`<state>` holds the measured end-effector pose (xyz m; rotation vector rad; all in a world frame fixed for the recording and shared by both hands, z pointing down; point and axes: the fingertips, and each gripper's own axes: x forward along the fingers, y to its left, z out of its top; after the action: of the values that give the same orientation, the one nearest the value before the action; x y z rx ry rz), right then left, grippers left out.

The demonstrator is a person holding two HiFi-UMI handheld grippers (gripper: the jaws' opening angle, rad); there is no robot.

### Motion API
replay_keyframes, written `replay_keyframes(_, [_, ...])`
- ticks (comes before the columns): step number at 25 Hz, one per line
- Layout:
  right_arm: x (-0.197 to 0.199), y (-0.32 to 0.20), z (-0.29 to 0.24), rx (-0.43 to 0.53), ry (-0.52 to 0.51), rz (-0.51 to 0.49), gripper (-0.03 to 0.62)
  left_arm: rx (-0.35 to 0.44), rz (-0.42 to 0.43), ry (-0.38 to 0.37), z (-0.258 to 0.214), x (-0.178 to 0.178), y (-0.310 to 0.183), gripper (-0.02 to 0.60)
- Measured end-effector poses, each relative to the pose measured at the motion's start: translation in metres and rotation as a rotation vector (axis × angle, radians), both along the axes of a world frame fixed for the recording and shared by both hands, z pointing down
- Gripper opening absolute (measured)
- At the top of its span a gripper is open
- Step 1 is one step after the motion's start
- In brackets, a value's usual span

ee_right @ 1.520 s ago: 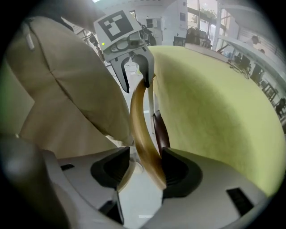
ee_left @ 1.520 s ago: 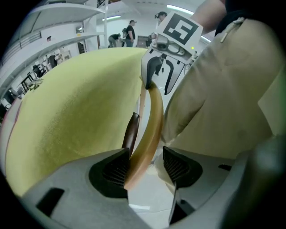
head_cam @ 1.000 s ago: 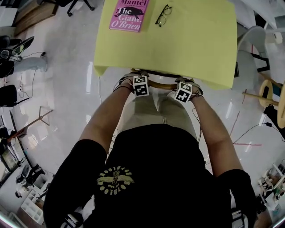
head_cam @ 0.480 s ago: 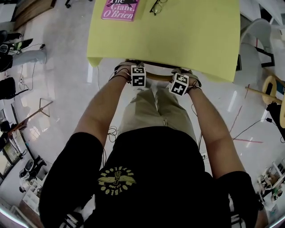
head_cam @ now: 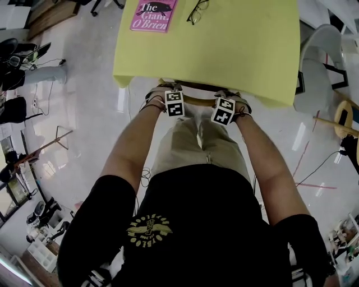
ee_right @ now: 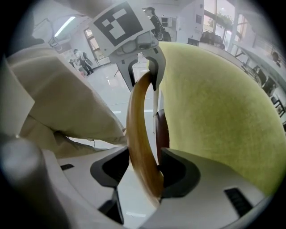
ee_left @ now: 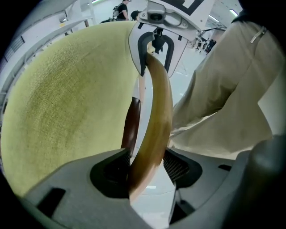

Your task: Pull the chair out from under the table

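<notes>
The left gripper (ee_left: 146, 166) is clenched on the curved wooden rail (ee_left: 157, 112) toward 9 o'clock and the right gripper (ee_right: 142, 166) grips it toward 3 o'clock, likely for an even pull. The chair (head_cam: 198, 101) sits at 12 o'clock, tucked under the yellow table (head_cam: 235, 50).

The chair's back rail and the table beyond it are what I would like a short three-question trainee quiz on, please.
1. True or false: the left gripper is shut on the chair's wooden back rail.
2. What lies on the yellow table beside the pink book? A) glasses B) mug C) phone
3. How many grippers grip the rail, counting the right gripper?
Key: 1 true; 2 A; 3 two.
</notes>
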<state>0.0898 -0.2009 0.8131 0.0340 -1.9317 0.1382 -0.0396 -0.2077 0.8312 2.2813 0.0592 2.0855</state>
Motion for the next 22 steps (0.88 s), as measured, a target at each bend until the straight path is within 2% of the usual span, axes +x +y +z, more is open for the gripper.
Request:
replay_keyframes(7, [-0.001,0.012,0.002,0.027,-0.001,-0.014,0.21,0.001,0.01,0.027,0.002,-0.002,0.012,0.219])
replay_keyframes(14, [-0.003,0.032,0.006,0.016,0.046,0.015,0.209,0.026,0.039,0.068,0.0,-0.003,0.032,0.215])
replay_keyframes(22, [-0.008,0.076,0.01,0.061,0.138,0.098,0.209,-0.028,0.064,0.108,-0.002,-0.011,0.076,0.207])
